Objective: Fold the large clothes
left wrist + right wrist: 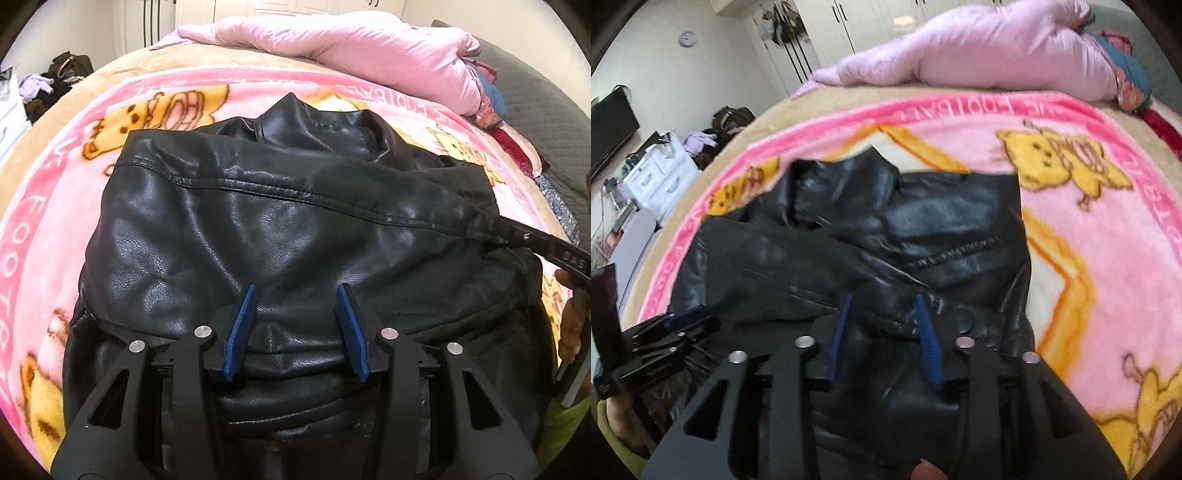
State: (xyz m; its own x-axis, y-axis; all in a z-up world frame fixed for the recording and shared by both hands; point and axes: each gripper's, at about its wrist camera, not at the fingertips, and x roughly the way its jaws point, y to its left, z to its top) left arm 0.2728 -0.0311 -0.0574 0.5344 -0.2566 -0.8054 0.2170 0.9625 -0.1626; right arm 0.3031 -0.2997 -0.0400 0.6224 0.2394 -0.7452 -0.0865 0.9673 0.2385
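A black leather jacket lies on the bed, its collar pointing away from me and a stitched panel folded across its top. My left gripper hovers low over the jacket's near middle, blue pads apart with nothing pinched between them. In the right wrist view the jacket is creased, and my right gripper stands open just above its near right part. One right finger reaches the fold's right end. The left gripper shows at the left edge.
The jacket rests on a pink blanket with yellow bear prints. A bunched pink duvet lies along the far side, with a grey quilt at the right. White drawers and bags stand beyond the bed's left.
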